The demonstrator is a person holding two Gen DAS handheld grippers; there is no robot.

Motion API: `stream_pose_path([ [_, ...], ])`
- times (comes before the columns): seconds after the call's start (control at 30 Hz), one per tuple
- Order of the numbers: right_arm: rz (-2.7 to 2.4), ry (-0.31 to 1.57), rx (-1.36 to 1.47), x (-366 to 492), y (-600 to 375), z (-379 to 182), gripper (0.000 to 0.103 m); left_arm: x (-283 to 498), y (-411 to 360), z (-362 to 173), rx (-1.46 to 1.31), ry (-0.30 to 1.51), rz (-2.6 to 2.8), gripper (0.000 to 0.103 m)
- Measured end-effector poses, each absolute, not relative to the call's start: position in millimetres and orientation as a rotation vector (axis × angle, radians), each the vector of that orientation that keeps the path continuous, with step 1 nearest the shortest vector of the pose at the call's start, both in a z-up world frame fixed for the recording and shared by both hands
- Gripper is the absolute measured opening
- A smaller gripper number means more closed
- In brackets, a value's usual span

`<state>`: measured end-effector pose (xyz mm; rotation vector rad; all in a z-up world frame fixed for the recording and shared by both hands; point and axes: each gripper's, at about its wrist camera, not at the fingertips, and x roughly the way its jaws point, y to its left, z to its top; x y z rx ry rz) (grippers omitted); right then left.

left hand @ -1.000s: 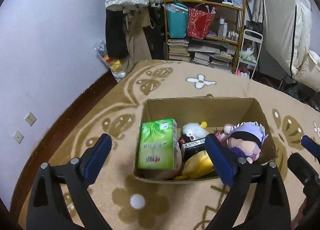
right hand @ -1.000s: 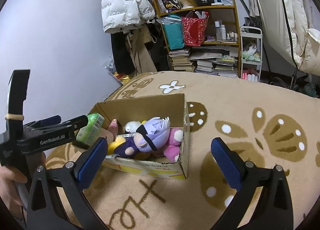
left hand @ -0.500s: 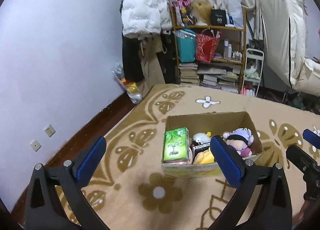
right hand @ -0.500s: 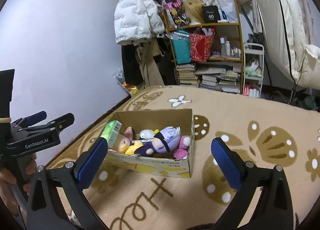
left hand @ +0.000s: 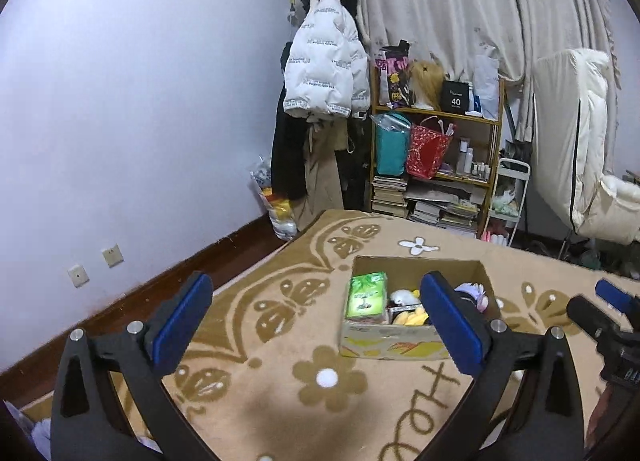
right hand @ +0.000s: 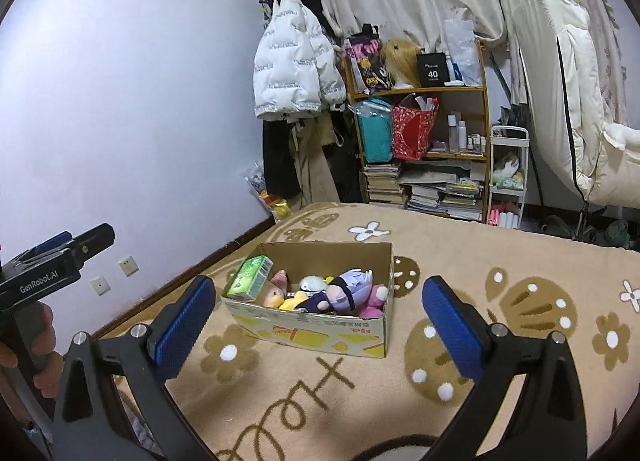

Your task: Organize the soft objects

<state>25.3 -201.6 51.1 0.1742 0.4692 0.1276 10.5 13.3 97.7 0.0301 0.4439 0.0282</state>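
An open cardboard box [left hand: 390,339] [right hand: 320,331] stands on the beige patterned carpet [left hand: 288,381]. Inside it are a green tissue pack [left hand: 366,295] [right hand: 250,277], a purple-haired plush doll [right hand: 348,289], a white plush [right hand: 314,283], a yellow plush [left hand: 414,317] and a pink plush [right hand: 374,297]. My left gripper [left hand: 316,321] is open and empty, held back from the box and to its left. My right gripper [right hand: 316,321] is open and empty, held back from the box's front.
A wooden shelf [right hand: 424,149] with bags, books and bottles stands against the far curtain. A white puffer jacket [left hand: 326,69] hangs to its left. A white cart [right hand: 506,181] and a folded cream mattress [right hand: 568,93] are at the right. The wall with sockets [left hand: 94,265] runs along the left.
Both grippers have pulled back and up from the box, which now looks smaller and farther. Both stay open and empty. The box contents have not moved.
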Motion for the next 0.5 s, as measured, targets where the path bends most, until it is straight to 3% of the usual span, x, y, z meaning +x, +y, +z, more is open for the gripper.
stream_pose_path([
  [0.5, 0.114, 0.471, 0.165, 17.7, -205.6, 11.2, 0.103, 5.0, 29.5, 54.1, 0.031, 0.458, -0.007, 0.102],
])
